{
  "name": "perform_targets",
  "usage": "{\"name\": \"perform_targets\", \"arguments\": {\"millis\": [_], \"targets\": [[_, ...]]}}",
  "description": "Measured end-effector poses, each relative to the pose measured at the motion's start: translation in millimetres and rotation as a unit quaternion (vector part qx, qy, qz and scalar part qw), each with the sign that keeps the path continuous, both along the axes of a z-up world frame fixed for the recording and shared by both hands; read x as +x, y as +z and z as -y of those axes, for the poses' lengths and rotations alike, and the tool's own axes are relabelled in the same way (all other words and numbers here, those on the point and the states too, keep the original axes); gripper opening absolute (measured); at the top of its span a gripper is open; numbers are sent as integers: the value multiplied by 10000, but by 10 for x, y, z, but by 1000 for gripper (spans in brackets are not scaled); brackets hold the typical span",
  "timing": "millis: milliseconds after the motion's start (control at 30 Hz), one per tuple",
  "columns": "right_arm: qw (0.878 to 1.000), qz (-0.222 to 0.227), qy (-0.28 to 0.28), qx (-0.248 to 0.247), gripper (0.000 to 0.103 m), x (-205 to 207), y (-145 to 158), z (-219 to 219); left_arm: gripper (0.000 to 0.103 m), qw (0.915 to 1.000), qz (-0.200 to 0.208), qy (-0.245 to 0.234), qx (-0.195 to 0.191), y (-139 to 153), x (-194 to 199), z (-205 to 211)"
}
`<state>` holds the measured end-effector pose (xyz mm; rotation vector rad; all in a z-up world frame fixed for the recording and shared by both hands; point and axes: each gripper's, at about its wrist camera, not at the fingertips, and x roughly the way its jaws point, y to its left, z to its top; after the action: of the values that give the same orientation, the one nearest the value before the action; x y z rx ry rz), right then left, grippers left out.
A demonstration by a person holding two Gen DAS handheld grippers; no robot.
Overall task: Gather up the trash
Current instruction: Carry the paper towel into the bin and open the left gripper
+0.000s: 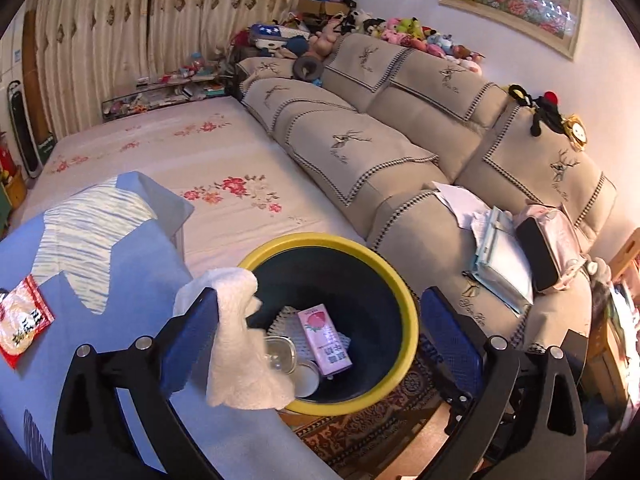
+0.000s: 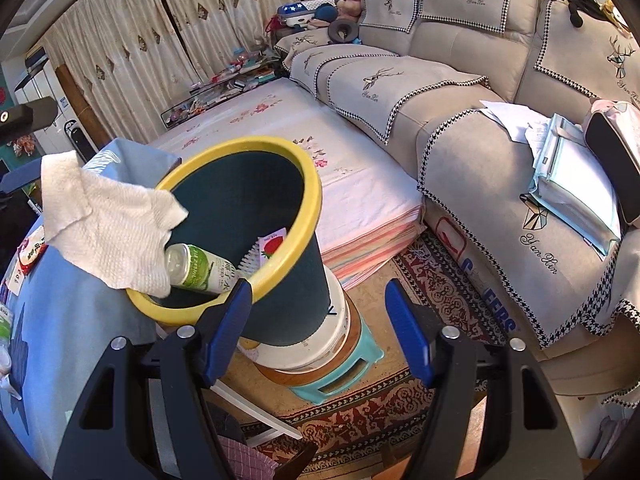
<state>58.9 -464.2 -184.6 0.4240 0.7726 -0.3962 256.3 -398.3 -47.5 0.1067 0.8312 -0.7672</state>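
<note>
Left claw is spread wide with the paper towel snagged on its left finger over the bin rim, right claw gaping empty; risk: towel clings or slides outside onto the table.

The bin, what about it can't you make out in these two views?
- Left wrist: the paper towel draped on the open left gripper covers part of the bin floor.
- Right wrist: the towel hides the green bottle's top; the rim hides most of the pink carton.
- Left wrist: the red packet's print is too small.
</note>
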Motion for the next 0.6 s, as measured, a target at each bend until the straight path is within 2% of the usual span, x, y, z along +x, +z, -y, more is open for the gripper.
{"name": "perform_targets", "arguments": {"millis": [233,433,600], "targets": [[9999,101,-68,81,65,-139,3,94,98,9985,-242,-496,-69,299,13,315],[9990,72,-343,273,65,-328,-162,316,98,9947,-482,-912,31,584,28,833],[9983,69,-438,385,65,-479,-295,440,98,9931,-413,-1022,408,472,51,1211]]}}
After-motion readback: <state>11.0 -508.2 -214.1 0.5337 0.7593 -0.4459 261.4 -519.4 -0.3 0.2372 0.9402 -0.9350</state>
